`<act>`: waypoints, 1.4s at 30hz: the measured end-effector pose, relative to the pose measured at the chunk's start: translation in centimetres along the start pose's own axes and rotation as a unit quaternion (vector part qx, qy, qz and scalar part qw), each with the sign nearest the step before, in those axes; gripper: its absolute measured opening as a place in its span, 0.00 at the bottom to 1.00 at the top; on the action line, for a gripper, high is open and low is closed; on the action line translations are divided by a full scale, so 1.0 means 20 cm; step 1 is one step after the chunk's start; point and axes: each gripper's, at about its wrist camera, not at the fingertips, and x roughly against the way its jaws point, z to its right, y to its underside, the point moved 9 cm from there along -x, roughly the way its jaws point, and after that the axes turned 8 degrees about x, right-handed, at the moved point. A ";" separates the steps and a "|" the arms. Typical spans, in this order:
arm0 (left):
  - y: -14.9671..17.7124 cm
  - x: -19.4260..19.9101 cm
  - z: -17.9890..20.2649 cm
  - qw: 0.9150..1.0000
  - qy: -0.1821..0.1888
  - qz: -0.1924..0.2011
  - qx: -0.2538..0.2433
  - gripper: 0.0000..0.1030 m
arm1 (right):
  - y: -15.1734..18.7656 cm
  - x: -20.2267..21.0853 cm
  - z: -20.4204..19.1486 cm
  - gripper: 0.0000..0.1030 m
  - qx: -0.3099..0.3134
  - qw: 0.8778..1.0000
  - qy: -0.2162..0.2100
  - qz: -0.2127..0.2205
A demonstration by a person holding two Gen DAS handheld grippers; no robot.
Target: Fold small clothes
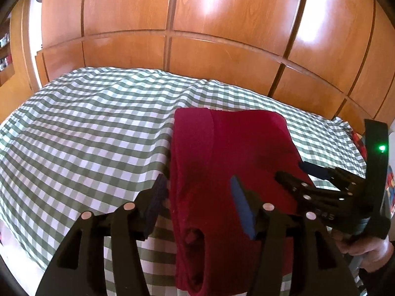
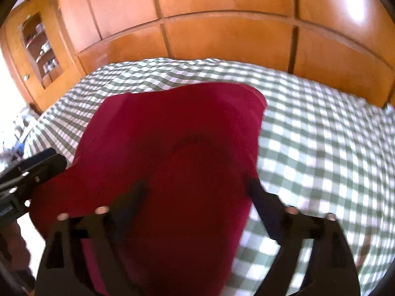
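A dark red garment [image 1: 222, 162] lies folded lengthwise on the green-and-white checked cloth [image 1: 86, 135]. It also shows in the right wrist view [image 2: 177, 148], which is blurred. My left gripper [image 1: 197, 185] is open, its fingers astride the garment's left part, close above it. My right gripper [image 2: 195, 185] is open over the garment's near right side; it also shows in the left wrist view [image 1: 293, 170], its fingers spread over the right edge. Neither holds cloth.
Wooden wardrobe panels [image 1: 197, 24] stand behind the checked surface. A cabinet with a glass door [image 2: 37, 49] is at the far left. The person's hand [image 1: 365, 249] holds the right gripper. Colourful fabric [image 1: 358, 138] lies past the right edge.
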 end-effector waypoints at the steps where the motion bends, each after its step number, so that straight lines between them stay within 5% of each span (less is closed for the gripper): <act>1: 0.00 0.00 -0.01 1.000 -0.001 0.000 -0.001 0.53 | 0.01 0.01 0.02 0.84 -0.011 1.000 -0.009 -0.001; 14: 0.04 -0.04 -0.02 1.000 -0.001 -0.013 -0.002 0.54 | 0.06 -0.01 0.10 0.84 -0.092 0.989 -0.112 -0.012; 23: 0.11 -0.18 -0.05 0.998 0.021 -0.050 0.010 0.55 | 0.03 -0.22 0.05 0.84 -0.128 0.970 -0.202 -0.050; 29: 0.12 -0.26 -0.09 0.995 0.054 -0.066 0.052 0.62 | 0.05 -0.16 0.02 0.64 -0.112 0.967 -0.225 -0.043; 33: 0.15 -0.30 -0.12 0.989 0.091 -0.080 0.080 0.65 | 0.06 -0.21 0.04 0.71 -0.139 0.959 -0.244 -0.044; 36: 0.16 -0.32 -0.13 0.986 0.106 -0.085 0.097 0.66 | 0.05 -0.22 0.01 0.79 -0.119 0.964 -0.234 -0.042; 42: 0.17 -0.31 -0.11 0.987 0.102 -0.079 0.097 0.57 | 0.03 -0.09 -0.01 0.47 -0.095 0.974 -0.205 -0.020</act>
